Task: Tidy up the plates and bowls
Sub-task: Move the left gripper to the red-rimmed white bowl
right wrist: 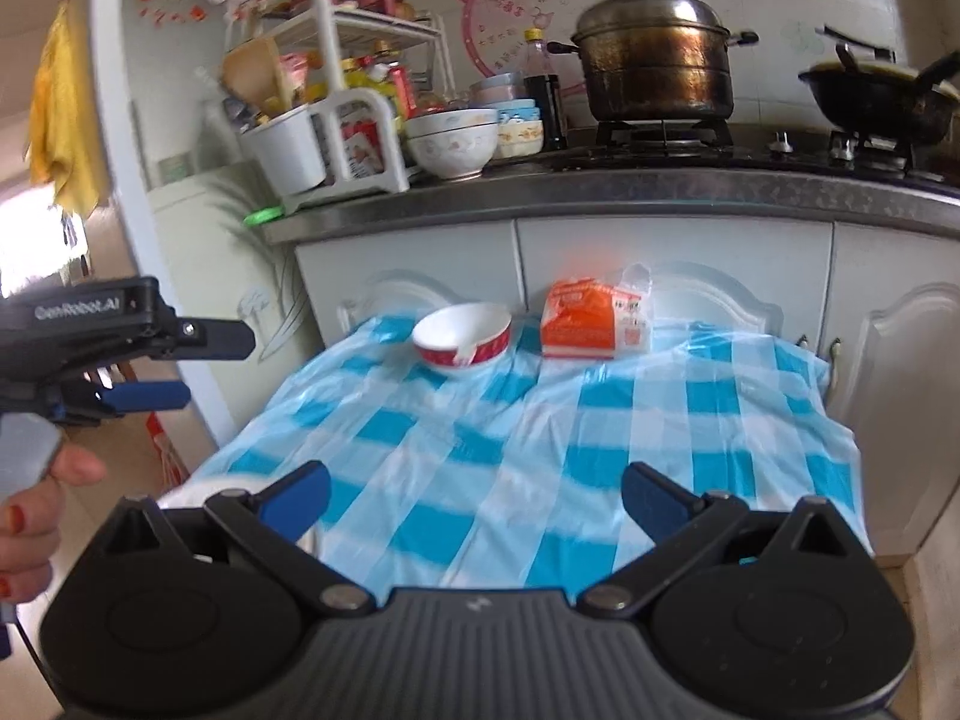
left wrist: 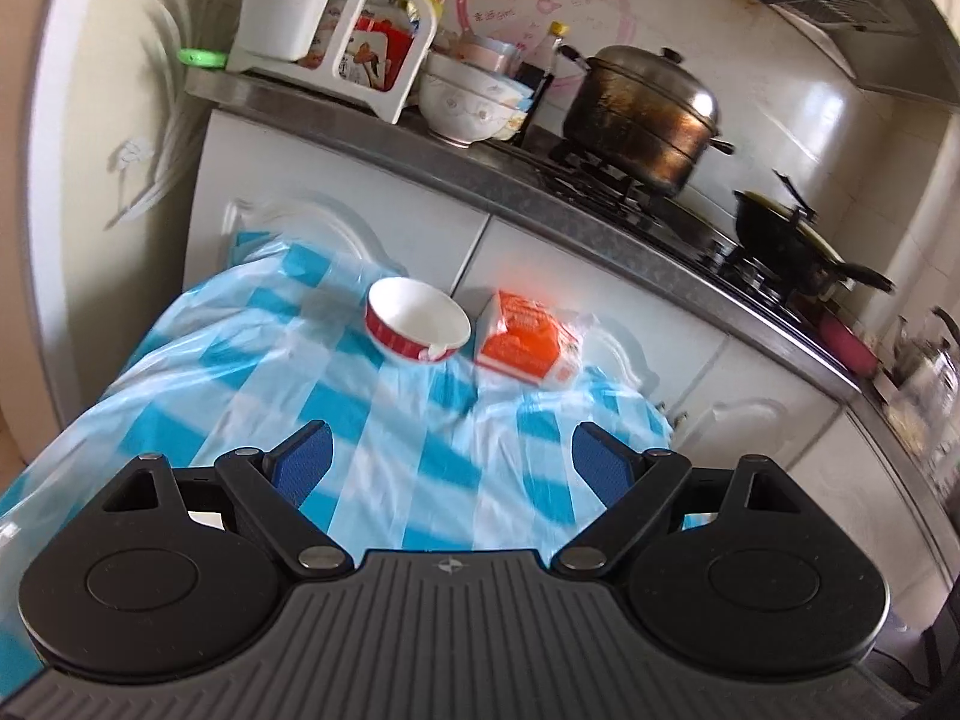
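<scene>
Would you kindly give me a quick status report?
Left hand-held gripper open, empty. Right hand-held gripper open, empty. Red bowl upright on checked cloth, untouched. Orange packet beside it, apart.

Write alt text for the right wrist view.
The open right gripper hovers over a blue-and-white checked tablecloth, where a red-rimmed white bowl sits left of an orange packet. The left gripper shows at the left edge.
</scene>
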The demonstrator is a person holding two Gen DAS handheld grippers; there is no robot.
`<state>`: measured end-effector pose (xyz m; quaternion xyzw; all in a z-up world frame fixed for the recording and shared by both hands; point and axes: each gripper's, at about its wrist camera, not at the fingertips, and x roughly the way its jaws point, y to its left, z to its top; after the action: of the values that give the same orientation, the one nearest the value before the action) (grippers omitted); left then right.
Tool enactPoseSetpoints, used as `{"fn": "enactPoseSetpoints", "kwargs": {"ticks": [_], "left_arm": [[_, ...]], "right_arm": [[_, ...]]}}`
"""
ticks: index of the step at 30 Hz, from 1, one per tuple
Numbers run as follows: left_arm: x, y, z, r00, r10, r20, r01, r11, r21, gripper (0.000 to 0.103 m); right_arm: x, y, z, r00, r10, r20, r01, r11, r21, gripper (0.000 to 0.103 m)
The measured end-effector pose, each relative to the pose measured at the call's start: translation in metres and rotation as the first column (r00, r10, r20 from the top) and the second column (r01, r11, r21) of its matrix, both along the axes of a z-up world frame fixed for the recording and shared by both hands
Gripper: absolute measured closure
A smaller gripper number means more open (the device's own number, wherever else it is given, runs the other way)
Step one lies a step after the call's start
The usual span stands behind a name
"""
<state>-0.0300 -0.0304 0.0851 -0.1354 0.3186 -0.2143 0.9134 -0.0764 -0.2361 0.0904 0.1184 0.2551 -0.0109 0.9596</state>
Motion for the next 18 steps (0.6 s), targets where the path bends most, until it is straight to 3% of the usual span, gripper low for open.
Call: {"fn": "enactPoseSetpoints", "kwargs": {"ticks": [6, 11, 18], "left_arm": [[0.072, -0.029, -0.02, 0.996, 0.071, -0.062, -0.071, 0.997, -0.001, 0.0], [0.116, -0.041, -0.037, 0.984, 0.109, -0.138, -0.107, 0.994, 0.024, 0.0], [0.17, -0.045, -0.05, 0.968, 0.147, -0.205, -0.145, 0.989, 0.024, 0.0]], "right_arm": [[0.066, -0.057, -0.022, 0.999, 0.035, -0.01, -0.033, 0.987, 0.154, 0.001], [0.117, -0.085, -0.045, 0.995, 0.075, -0.06, -0.053, 0.947, 0.316, 0.001], [0.175, -0.091, -0.061, 0.99, 0.087, -0.107, -0.04, 0.923, 0.382, 0.001]]}}
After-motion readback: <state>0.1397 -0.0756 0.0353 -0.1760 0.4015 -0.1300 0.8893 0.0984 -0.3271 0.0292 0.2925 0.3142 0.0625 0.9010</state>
